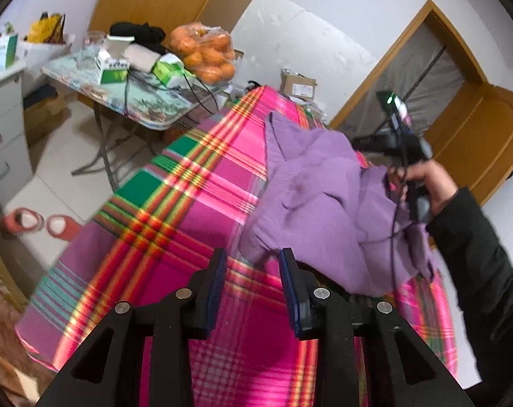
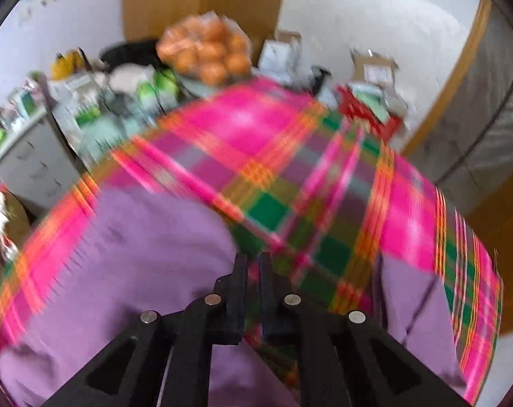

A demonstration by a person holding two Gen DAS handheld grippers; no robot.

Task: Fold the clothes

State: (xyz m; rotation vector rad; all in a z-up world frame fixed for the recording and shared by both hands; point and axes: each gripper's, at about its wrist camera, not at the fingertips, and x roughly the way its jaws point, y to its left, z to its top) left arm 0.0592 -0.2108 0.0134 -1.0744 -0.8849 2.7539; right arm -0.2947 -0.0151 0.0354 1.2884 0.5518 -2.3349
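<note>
Purple garment heaped in loose folds on the pink, green and orange plaid cloth covering the surface below, just ahead and to the right of the left tongs, its near hem reaching the tip of the right-hand finger. Left tongs apart, nothing between the fingers but plaid, no pad pressing on fabric. Beyond the garment, right hand with a dark sleeve gripping the handle of the other device, a thin black cable hanging from it across the purple folds. From the right wrist view, heavily blurred: right tongs drawn together with only a sliver of a gap, nothing visibly caught between the tips; purple garment spreading to the left of and under them, another purple portion lower right, plaid cloth straight ahead. Farther out, ahead and left of the left tongs, a folding tabletop with a patterned cover, carrying a clear bag of oranges, green-and-white cartons, a black bundle and trailing cords. Left of that, a grey drawer unit; on the floor beside it, a pair of red slippers. Far right, a wooden door frame and white wall.
</note>
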